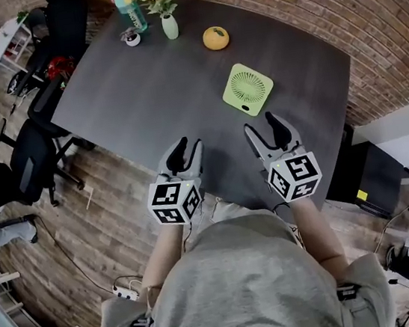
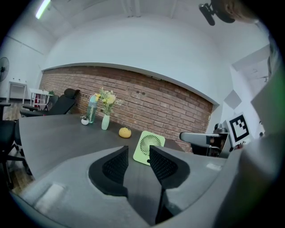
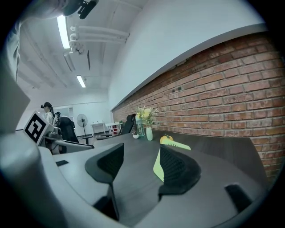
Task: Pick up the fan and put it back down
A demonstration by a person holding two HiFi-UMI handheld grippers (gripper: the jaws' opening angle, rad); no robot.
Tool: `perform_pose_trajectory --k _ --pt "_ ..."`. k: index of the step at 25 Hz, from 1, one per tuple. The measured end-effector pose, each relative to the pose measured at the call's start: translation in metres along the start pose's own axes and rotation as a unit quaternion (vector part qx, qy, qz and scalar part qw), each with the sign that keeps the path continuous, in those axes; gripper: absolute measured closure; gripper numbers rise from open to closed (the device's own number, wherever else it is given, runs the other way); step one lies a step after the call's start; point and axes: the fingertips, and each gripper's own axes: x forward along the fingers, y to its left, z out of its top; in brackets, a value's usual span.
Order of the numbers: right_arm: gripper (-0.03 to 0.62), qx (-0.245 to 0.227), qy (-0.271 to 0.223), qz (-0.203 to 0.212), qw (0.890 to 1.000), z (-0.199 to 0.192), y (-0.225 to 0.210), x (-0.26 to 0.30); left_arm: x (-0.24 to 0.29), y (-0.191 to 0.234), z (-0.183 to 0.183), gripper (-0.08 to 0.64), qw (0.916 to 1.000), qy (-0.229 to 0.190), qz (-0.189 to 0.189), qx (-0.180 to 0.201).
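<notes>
Fan (image 3: 156,168) half hidden behind right hand-held gripper (image 3: 140,153).

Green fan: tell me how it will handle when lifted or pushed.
The fan looks thin, square and plastic, so probably stiff and light. It seems to stand leaning back on the table, so a push near its top may tip it. Its slotted grille looks delicate; grip the edges.
</notes>
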Motion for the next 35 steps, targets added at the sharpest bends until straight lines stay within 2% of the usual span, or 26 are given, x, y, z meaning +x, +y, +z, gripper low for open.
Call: perform_pose_trajectory --k 14,25,29,35 --pt "0.350 0.022 0.041 -0.051 0.998 -0.031 -0.061 0.021 0.040 0.003 -0.011 0.423 0.9988 0.041 -0.026 0.002" --pt "0.347 0.029 0.091 -0.056 0.994 -0.071 -0.094 0.046 0.092 -0.002 -0.021 0.407 0.9952 0.074 -0.060 0.023" --pt "0.347 0.031 0.109 -0.052 0.992 -0.086 -0.101 0.055 0.119 -0.010 -0.031 0.385 0.9904 0.095 -0.088 0.049" --pt "0.348 0.031 0.135 -0.047 0.989 -0.103 -0.107 0.072 0.162 -0.014 -0.052 0.341 0.9775 0.130 -0.134 0.098"
